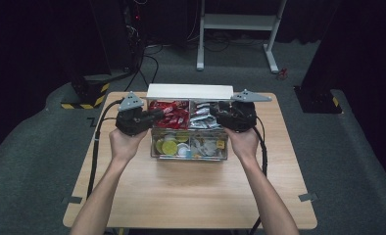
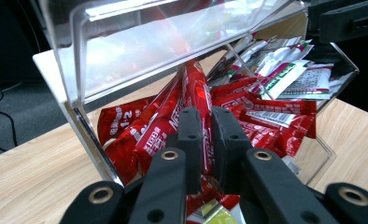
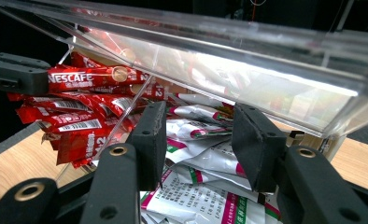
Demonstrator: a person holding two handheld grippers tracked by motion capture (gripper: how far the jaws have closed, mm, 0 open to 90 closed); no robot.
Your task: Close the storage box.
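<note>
Forearms (image 1: 103, 196) extended, left hand-held gripper (image 2: 204, 135) pinching sachet (image 2: 196, 93)

The right tool (image 3: 198, 144) has its two black jaws standing apart over a heap of white sachets (image 3: 196, 196) in a clear box (image 3: 247, 51), nothing pinched between them. The box's open lid slants across above. To the left, beyond a clear divider (image 3: 126, 114), lie red Nescafe sticks (image 3: 74, 116); the other tool (image 3: 16, 74) grips one stick (image 3: 91, 76). Wooden worktop (image 3: 14, 168) shows near left.
</note>
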